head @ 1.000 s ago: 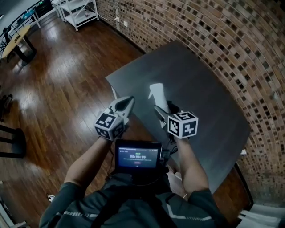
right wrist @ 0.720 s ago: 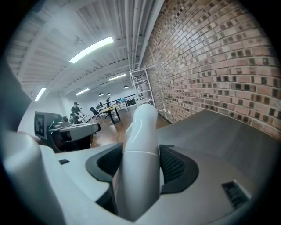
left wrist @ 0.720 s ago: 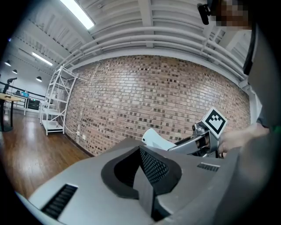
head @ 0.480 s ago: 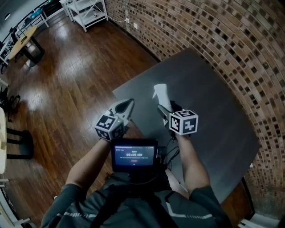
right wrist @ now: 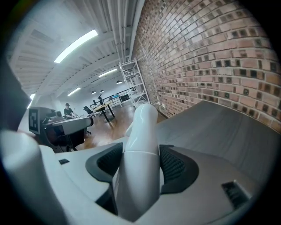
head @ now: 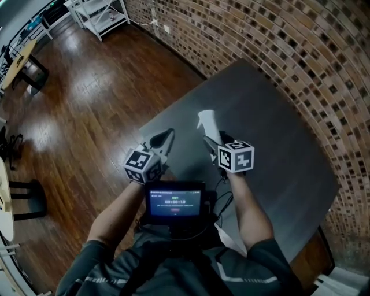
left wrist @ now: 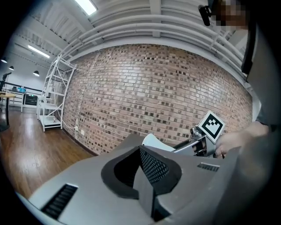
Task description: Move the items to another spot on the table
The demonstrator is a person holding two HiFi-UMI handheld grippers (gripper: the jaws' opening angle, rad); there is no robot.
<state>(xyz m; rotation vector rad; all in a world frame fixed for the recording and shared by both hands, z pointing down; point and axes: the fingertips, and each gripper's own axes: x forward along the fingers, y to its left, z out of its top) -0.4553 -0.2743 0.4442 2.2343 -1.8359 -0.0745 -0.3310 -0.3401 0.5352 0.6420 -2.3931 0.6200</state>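
My right gripper (head: pixel 210 140) is shut on a long, smooth white plastic item (head: pixel 207 122), whose flared end points away from me over the dark grey table (head: pixel 272 133). In the right gripper view the white plastic item (right wrist: pixel 142 127) stands clamped between the two dark ribbed pads (right wrist: pixel 174 166). My left gripper (head: pixel 164 137) hovers at the table's near-left edge, shut with nothing in it. The left gripper view shows the left gripper (left wrist: pixel 147 169) with its pads pressed together. Beyond it are the white item (left wrist: pixel 153 141) and the right gripper's marker cube (left wrist: pixel 212 124).
A brick wall (head: pixel 300 52) runs along the table's far side. Wooden floor (head: pixel 81 98) lies to the left, with a white shelf rack (head: pixel 98 14) and desks far off. A small screen (head: pixel 174 202) hangs at my chest.
Hardly anything. The head view has shifted slightly; both grippers stay in about the same place and the white item remains held in the right one.
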